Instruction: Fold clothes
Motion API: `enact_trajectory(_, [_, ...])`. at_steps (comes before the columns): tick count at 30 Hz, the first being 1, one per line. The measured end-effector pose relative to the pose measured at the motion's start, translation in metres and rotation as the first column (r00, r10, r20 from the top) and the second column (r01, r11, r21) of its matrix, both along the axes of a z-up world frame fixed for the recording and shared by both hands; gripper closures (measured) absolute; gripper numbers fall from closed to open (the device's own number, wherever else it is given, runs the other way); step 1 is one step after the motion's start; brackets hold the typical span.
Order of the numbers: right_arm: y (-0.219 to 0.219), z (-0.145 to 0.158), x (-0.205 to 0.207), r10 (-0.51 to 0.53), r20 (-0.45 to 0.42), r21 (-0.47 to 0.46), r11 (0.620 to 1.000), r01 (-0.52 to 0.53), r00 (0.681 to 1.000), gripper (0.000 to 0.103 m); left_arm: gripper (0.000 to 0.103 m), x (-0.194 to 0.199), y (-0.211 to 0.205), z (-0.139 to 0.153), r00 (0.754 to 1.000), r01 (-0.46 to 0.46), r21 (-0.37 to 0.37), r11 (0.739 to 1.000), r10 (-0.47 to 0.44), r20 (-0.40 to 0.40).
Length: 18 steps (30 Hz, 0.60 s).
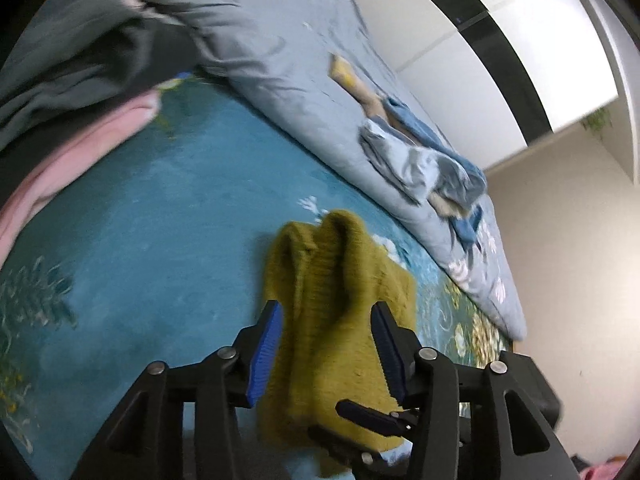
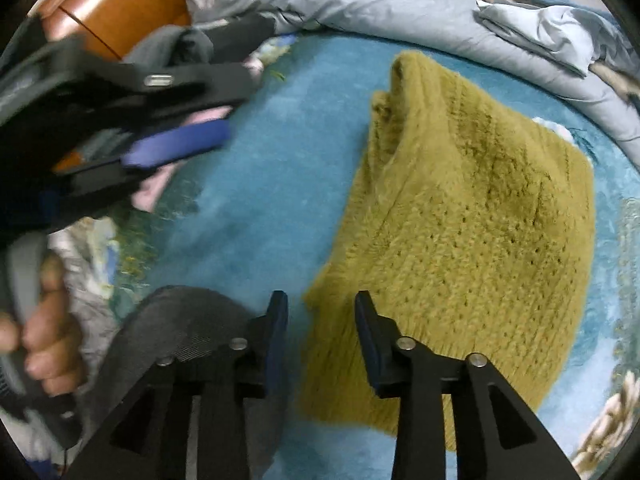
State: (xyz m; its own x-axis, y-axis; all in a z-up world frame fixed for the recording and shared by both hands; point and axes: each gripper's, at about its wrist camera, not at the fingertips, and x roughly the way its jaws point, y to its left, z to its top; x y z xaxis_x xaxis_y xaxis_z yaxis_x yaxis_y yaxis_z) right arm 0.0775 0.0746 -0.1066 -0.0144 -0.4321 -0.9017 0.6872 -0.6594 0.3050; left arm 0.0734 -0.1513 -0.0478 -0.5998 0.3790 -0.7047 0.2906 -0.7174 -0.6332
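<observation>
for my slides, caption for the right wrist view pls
Open right gripper poised at the near edge of a folded mustard knit sweater on a teal bedspread.

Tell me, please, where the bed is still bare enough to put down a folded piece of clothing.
The free patch is the teal sheet between the yellow-green sweater and the dark and pink clothes pile. It is crowded along the grey-blue quilt behind, and at the pile itself.

The left gripper stood with its blue-padded jaws spread apart. The right gripper likewise held its jaws open, pointing forward. A bare hand gripped a handle, left of the right gripper.
</observation>
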Motion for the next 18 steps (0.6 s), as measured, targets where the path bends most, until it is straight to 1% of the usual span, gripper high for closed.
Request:
enact_trajectory(1, [0.009,0.003,-0.002,-0.024,-0.003,-0.012,1.0,0.024,1.0,0.063,0.047,-0.007,0.006,0.0,1.0,0.027,0.001,1.0,-0.027,-0.002])
enact_trajectory(4, [0.051,0.005,-0.015,-0.161,0.018,-0.038,0.986,0.162,0.987,0.061,0.045,-0.031,0.027,-0.009,0.994,0.11,-0.015,0.994,-0.11,0.016])
enact_trajectory(6, [0.079,0.007,-0.024,-0.251,0.034,-0.054,0.966,0.252,0.967,0.061,0.046,-0.046,0.041,-0.016,0.988,0.154,-0.033,0.988,-0.153,0.038])
enact_trajectory(8, [0.107,0.008,-0.033,-0.338,0.051,-0.068,0.938,0.341,0.94,0.061,0.048,-0.056,0.05,-0.024,0.981,0.188,-0.042,0.981,-0.186,0.052])
enact_trajectory(10, [0.132,0.006,-0.037,-0.405,0.067,-0.066,0.91,0.409,0.912,0.061,0.064,-0.063,0.058,-0.031,0.974,0.219,-0.054,0.974,-0.215,0.077])
enact_trajectory(11, [0.14,0.005,-0.038,-0.426,0.073,-0.065,0.9,0.431,0.902,0.061,0.082,-0.064,0.059,-0.032,0.972,0.223,-0.065,0.973,-0.218,0.084])
enact_trajectory(12, [0.149,0.004,-0.039,-0.446,0.083,-0.066,0.89,0.452,0.891,0.061,0.095,-0.065,0.06,-0.034,0.972,0.225,-0.077,0.971,-0.218,0.091])
enact_trajectory(13, [0.157,0.003,-0.04,-0.463,0.092,-0.067,0.881,0.469,0.882,0.061,0.098,-0.065,0.059,-0.036,0.973,0.224,-0.075,0.972,-0.218,0.078])
enact_trajectory(15, [0.169,0.003,-0.042,-0.488,0.107,-0.068,0.866,0.496,0.866,0.061,0.103,-0.062,0.05,-0.036,0.98,0.194,-0.082,0.978,-0.189,0.062])
enact_trajectory(17, [0.176,0.003,-0.043,-0.498,0.118,-0.071,0.859,0.508,0.859,0.061,0.103,-0.057,0.036,-0.035,0.987,0.156,-0.104,0.982,-0.151,0.055])
enact_trajectory(18, [0.178,0.004,-0.043,-0.499,0.121,-0.073,0.858,0.509,0.858,0.061,0.103,-0.056,0.028,-0.038,0.988,0.143,-0.115,0.983,-0.136,0.067])
